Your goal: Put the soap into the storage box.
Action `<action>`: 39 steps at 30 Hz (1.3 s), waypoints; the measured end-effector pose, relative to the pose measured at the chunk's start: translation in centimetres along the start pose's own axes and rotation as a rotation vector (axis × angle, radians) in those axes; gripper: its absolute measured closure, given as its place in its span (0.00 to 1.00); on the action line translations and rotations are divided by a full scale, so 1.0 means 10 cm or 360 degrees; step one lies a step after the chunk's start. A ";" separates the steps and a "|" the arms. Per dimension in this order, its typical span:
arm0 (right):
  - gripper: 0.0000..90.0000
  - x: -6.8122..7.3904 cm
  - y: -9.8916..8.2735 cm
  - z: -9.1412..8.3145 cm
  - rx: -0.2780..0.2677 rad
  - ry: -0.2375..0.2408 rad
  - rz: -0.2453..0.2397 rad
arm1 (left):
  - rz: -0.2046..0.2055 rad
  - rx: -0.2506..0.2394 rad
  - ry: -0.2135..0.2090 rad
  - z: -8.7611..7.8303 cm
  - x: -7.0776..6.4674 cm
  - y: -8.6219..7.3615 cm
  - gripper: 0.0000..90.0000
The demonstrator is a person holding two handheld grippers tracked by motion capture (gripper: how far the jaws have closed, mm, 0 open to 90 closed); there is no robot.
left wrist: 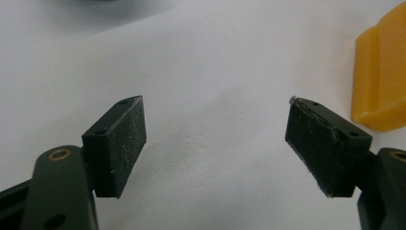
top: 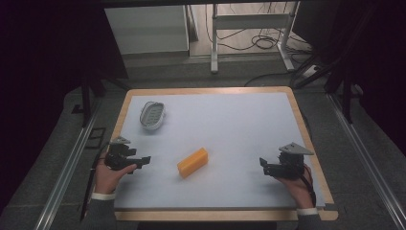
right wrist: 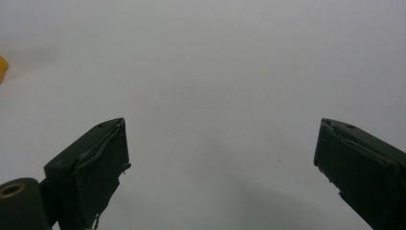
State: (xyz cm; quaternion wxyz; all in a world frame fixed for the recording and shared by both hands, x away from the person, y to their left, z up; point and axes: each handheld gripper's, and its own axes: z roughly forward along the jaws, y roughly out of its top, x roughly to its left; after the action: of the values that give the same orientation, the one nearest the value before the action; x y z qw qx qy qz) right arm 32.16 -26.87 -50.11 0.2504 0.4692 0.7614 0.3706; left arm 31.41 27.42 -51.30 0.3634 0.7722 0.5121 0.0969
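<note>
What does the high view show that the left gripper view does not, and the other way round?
High view alone: the whole table, the oval soap dish at its far left, both hands, and the right gripper at the right edge. Left gripper view alone: the worn inner faces of the left gripper pads, standing wide apart over bare white surface. Both share the left gripper and the yellow block, which lies flat on the table and sits to the right of those jaws, apart from them.
</note>
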 end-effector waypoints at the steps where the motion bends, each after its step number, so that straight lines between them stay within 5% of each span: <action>1: 0.06 -0.01 -0.01 0.01 0.0010 -0.0005 0.0006 | 0.0001 0.0005 0.0003 0.00 0.01 0.00 0.25; 25: 0.08 -0.07 -0.06 -0.08 0.0012 -0.0048 0.0035 | 0.0039 0.0020 0.0031 -0.02 -0.06 0.04 0.25; 39: 0.08 -0.10 -0.07 -0.15 -0.0025 0.0014 0.0082 | 0.0063 0.0032 0.0000 -0.17 -0.19 0.23 0.25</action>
State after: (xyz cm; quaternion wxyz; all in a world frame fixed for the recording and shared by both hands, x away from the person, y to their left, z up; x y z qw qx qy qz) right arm 31.09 -28.49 -49.74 0.2410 0.4851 0.7472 0.3850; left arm 31.34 26.09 -48.13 0.3536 0.7858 0.4978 0.0988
